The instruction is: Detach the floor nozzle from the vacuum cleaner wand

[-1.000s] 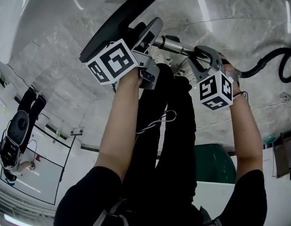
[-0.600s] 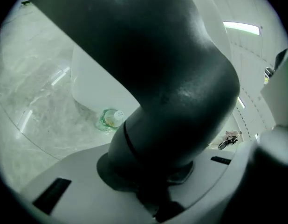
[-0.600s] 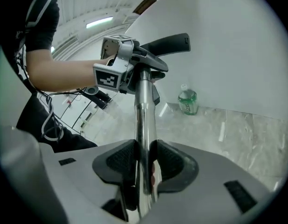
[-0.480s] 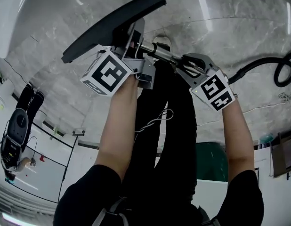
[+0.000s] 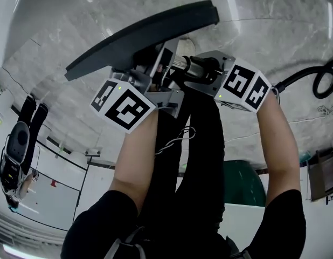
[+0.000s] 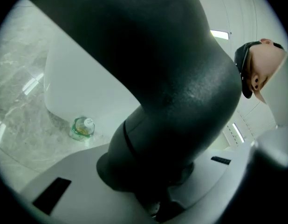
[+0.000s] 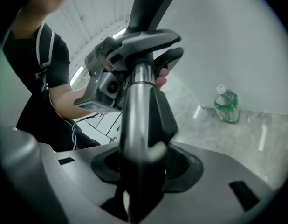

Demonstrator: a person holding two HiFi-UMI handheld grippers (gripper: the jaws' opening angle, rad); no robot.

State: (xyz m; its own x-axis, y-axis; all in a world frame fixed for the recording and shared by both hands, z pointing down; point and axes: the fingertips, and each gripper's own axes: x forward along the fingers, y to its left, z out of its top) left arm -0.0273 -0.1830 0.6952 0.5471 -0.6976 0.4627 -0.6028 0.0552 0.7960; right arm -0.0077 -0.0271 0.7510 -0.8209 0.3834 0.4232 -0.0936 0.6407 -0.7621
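Note:
The dark floor nozzle [image 5: 139, 34] hangs lifted above the marble floor, a long bar across the top of the head view. Its thick black neck [image 6: 172, 92] fills the left gripper view, and my left gripper [image 5: 158, 69] is shut on it. The shiny metal wand [image 5: 191, 65] runs right from the neck. My right gripper [image 5: 203, 70] sits around the wand [image 7: 134, 115] close to the joint. Its jaws have just been opening, and the tube and its black collar lie between them without being clamped.
A green plastic bottle [image 7: 227, 105] stands on the floor by a white wall, beyond the nozzle. The black vacuum hose [image 5: 317, 80] curls on the floor at the right. My legs are directly below the grippers. A dark green bin [image 5: 242, 185] is behind my right arm.
The left gripper closed on the nozzle neck and lifted it, so the nozzle swung up and flatter. The right gripper rolled and slid left along the wand toward the joint.

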